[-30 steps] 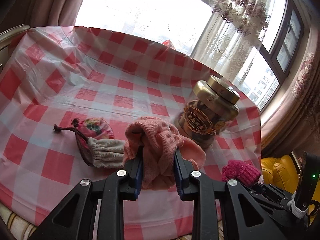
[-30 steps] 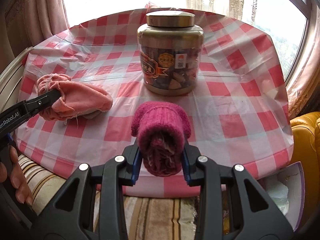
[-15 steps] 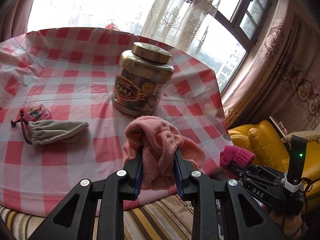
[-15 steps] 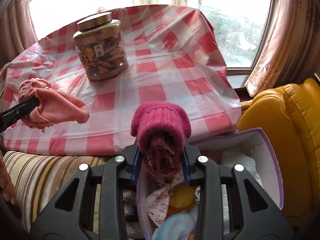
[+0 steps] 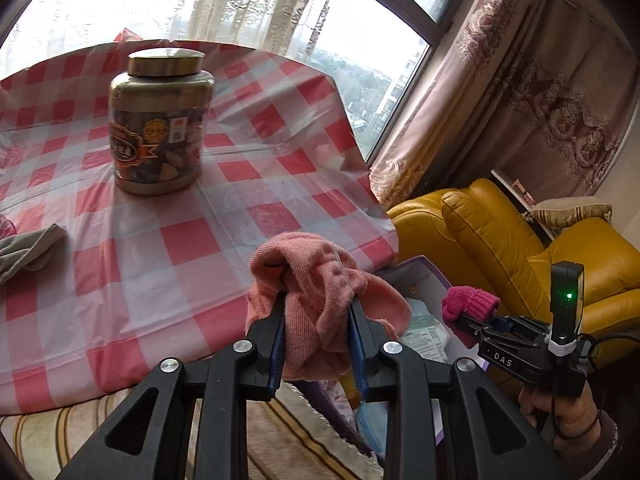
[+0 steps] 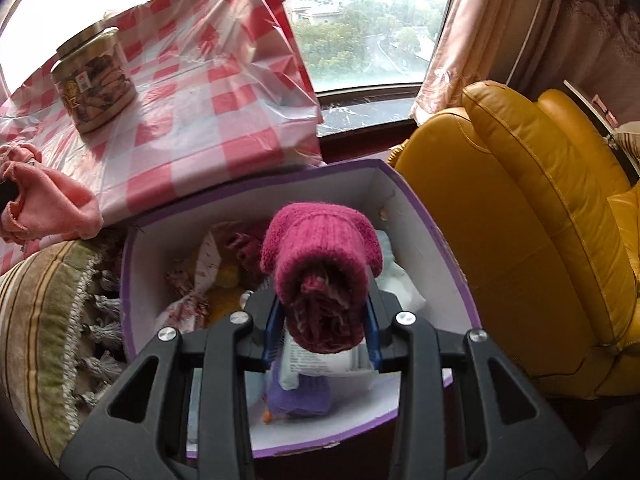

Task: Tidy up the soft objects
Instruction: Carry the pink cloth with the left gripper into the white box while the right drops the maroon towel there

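Magenta knit roll point(image 6: 320, 268) hides box point(image 6: 424, 216) contents; grey pouch point(image 5: 24, 250) cropped.

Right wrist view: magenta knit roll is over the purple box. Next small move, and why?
Probably lower a little, then open the right gripper. It is shut on the magenta knit roll directly above the open purple box, which already holds other soft items, so a release should land inside.

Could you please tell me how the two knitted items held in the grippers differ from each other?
The light pink sock is pale salmon and fine-knit; the magenta sock is dark and chunky. The light pink sock hangs loose and crumpled; the magenta sock is rolled tight. Both are clamped, in the left gripper and right gripper.
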Demonstrator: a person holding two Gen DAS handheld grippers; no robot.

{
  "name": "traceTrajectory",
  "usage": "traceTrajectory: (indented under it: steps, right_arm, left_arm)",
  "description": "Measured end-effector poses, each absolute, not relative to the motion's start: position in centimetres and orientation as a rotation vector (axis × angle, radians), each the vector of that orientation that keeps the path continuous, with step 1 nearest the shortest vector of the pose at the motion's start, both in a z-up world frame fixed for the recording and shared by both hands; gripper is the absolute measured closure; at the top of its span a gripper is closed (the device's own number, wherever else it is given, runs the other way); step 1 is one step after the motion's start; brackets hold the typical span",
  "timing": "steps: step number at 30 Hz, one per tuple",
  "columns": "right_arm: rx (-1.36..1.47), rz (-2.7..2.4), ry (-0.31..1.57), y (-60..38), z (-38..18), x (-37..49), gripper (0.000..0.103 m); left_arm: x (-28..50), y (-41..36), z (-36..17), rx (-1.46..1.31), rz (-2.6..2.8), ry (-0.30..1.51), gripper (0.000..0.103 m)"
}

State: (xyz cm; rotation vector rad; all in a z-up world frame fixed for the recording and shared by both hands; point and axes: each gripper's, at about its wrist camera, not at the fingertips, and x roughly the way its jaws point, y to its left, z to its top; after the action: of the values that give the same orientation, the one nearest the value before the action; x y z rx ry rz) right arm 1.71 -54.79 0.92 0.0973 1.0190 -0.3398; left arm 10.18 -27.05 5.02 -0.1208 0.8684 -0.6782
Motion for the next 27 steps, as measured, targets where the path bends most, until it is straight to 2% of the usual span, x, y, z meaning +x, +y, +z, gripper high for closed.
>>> traceTrajectory:
  steps: [15,18,19,21,27]
  right_arm:
    - [0.190,-0.465,1.050,-61.3,-0.1,-1.8,0.061]
    - [0.200,-0.468,1.058,-61.5,-0.4,-1.9,0.056]
    - [0.200,-0.470,1.063,-61.4,-0.5,-1.8,0.048]
    - [0.201,-0.475,1.054,-61.4,-0.5,-1.9,0.039]
    - [0.208,-0.466,1.047,-61.1,-0.3,-1.7,0.038]
  left_arm:
    - [6.0,-34.6,4.4,0.030,-0.865,0.945,0.071]
    - [5.6,-35.9,3.7,0.030,-0.922,0.998,0.053]
    - [5.6,-36.3,3.4,0.035,-0.936,1.022,0.043]
    - [5.5,-36.4,3.1,0.045,-0.930,1.032,0.041]
    - [6.0,-35.4,3.3,0.004,-0.900,1.040,0.041]
